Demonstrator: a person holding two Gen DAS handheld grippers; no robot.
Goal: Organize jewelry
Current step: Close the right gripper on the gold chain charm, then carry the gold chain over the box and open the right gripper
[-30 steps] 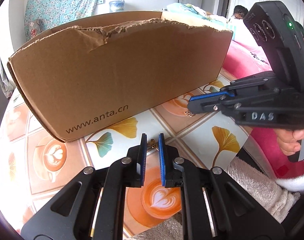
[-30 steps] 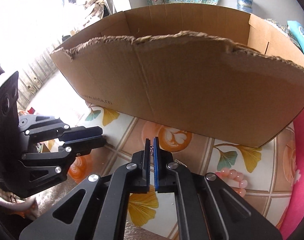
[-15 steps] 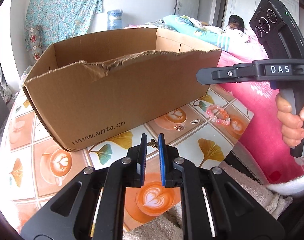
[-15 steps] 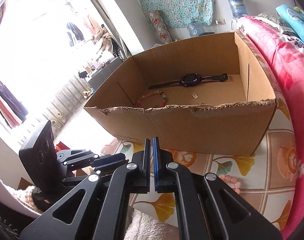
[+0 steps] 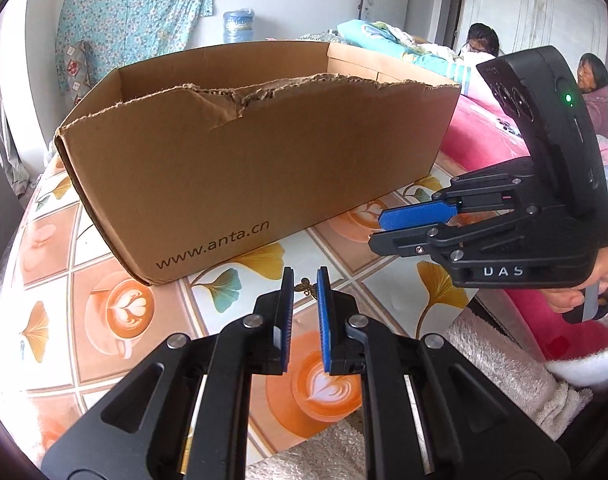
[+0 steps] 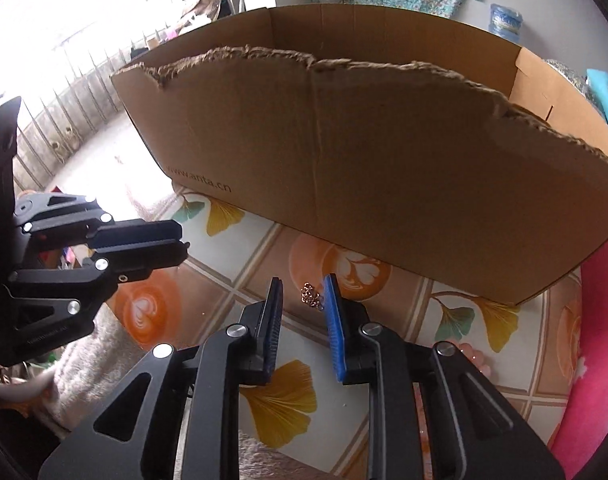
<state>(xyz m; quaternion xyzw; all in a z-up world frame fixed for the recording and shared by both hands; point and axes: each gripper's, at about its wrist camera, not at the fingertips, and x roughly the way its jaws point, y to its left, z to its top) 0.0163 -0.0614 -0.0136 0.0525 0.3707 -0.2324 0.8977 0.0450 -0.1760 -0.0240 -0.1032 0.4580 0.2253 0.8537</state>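
Observation:
A torn-rimmed cardboard box [image 5: 244,168] printed "www.anta.cn" stands on the patterned table; it also shows in the right wrist view [image 6: 384,152]. My left gripper [image 5: 305,278] is open with a narrow gap, low over the table, and a small bronze trinket [image 5: 306,286] lies just past its tips. My right gripper [image 6: 303,286] is open, and a small silvery chain piece [image 6: 311,295] lies on the table between its tips. The right gripper also shows in the left wrist view [image 5: 384,226]. A pink bead bracelet [image 6: 470,354] peeks out behind the right gripper's finger.
The table [image 5: 116,308] has a ginkgo-leaf and latte-art cover. A fluffy beige towel [image 5: 512,376] hangs over its near edge. A pink bedspread [image 5: 480,136] lies to the right, with two people behind it. The left gripper shows at the left of the right wrist view [image 6: 182,246].
My right gripper has come down from above the box to the table and opened around the chain piece. My left gripper has barely moved.

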